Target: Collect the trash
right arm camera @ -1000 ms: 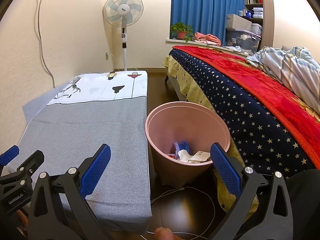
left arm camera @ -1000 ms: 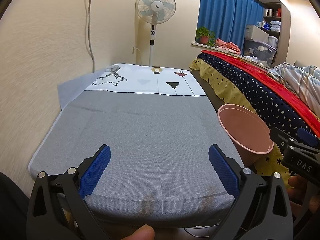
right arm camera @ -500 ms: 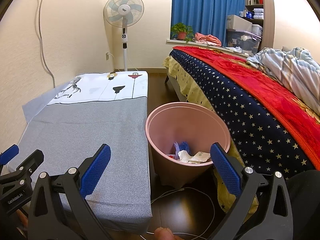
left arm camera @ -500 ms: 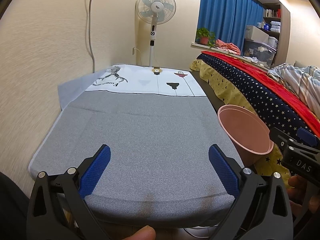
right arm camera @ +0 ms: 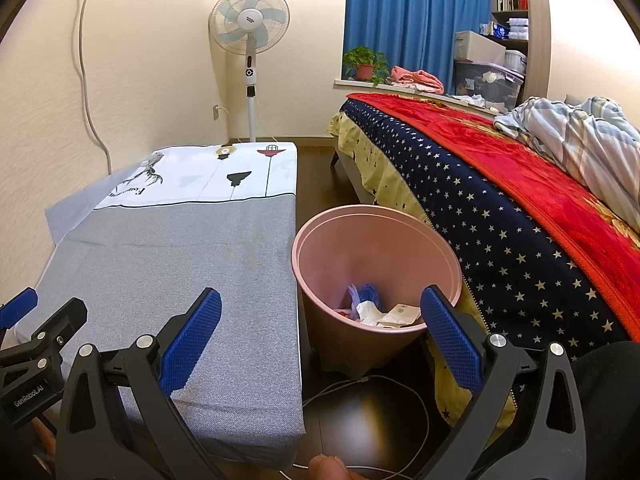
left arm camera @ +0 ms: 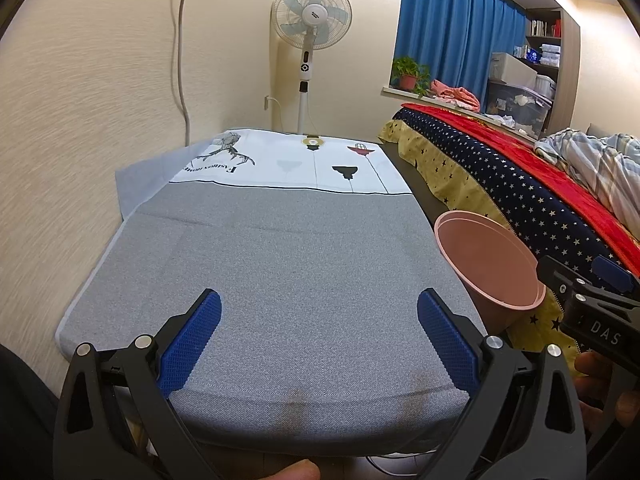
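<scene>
Beside the table (right arm camera: 192,248), trash (right arm camera: 376,310) fills the pink bin (right arm camera: 320,236).

A home bedroom: quilted bed (right arm camera: 500,200), blue curtains (right arm camera: 412,20), standing fan (right arm camera: 250,28), potted plant (right arm camera: 364,64).

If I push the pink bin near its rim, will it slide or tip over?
The bin probably tips rather than slides: it narrows toward its base. It looks like thin plastic, and only a few scraps lie inside, so it is likely light. The cable beside it might snag.
</scene>
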`<state>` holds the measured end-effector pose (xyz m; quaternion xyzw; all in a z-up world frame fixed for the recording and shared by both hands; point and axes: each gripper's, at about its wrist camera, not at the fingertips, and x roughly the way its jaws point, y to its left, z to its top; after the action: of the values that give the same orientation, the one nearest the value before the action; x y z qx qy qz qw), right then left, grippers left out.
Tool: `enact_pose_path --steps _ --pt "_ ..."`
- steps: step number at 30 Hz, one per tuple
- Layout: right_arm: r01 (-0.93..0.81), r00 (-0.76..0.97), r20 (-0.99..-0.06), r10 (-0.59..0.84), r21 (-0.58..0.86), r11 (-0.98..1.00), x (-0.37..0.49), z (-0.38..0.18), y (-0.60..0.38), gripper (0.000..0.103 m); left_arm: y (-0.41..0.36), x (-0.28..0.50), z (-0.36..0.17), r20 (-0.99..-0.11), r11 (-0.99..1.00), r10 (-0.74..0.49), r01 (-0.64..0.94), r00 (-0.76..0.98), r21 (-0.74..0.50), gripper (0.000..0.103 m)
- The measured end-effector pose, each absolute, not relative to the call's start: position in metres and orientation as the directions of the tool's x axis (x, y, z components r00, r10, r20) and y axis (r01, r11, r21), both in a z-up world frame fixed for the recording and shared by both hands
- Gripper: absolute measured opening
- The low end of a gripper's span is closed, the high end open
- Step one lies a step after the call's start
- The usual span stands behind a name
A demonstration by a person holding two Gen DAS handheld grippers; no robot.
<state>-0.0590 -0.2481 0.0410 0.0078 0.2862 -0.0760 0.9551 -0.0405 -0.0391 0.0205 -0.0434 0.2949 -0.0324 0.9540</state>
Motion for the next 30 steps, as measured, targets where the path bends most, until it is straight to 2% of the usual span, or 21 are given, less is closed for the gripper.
enact_pose_path --steps 30 --pt "0.148 0.824 -0.548 -0.141 -0.031 0.988 -0.0585 0.0406 -0.2469 0.098 -0.0432 -0.0403 0.0213 -0.557 0.994 -0.091 0.041 0.826 -0.102 0.095"
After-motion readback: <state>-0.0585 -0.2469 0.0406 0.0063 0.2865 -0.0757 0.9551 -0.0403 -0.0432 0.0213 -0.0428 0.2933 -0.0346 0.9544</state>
